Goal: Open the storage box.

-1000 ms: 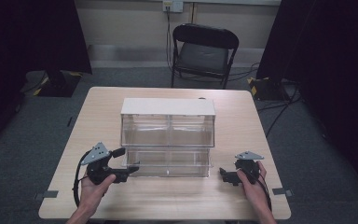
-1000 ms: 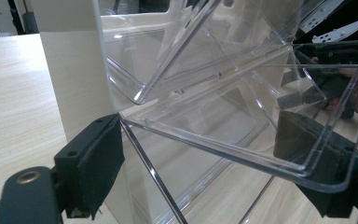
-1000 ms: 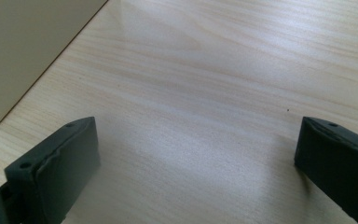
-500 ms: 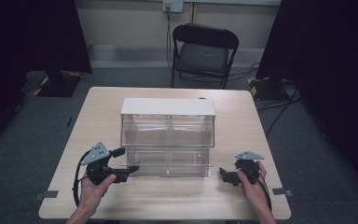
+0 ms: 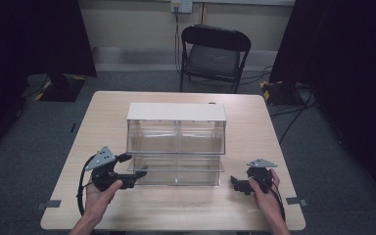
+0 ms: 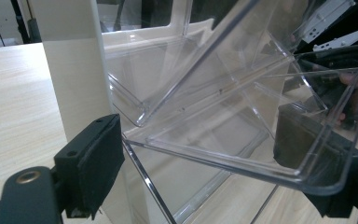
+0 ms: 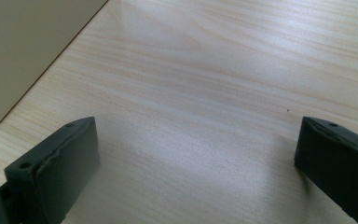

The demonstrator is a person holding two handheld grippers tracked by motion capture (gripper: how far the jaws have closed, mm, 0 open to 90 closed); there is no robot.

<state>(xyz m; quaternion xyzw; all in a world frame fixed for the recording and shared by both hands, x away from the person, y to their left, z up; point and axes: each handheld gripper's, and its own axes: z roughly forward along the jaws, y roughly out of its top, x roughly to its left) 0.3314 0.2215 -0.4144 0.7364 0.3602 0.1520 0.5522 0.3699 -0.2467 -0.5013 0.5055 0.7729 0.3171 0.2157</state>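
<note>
A clear plastic drawer cabinet (image 5: 176, 142) with a cream top stands mid-table. Its lower drawer (image 5: 176, 171) sticks out a little toward me. My left gripper (image 5: 133, 167) is at that drawer's front left corner. In the left gripper view it (image 6: 205, 172) is open, with the drawer's clear rim (image 6: 223, 161) lying between the wide-apart jaws and the cream side post (image 6: 74, 70) just behind. My right gripper (image 5: 237, 185) hovers low over bare wood to the right of the cabinet. It (image 7: 196, 154) is open with nothing between the jaws.
The wooden table (image 5: 254, 127) has bare room all around the cabinet. A black folding chair (image 5: 214, 54) stands beyond the far edge. The cabinet's cream side panel (image 7: 28, 46) shows at the upper left of the right gripper view.
</note>
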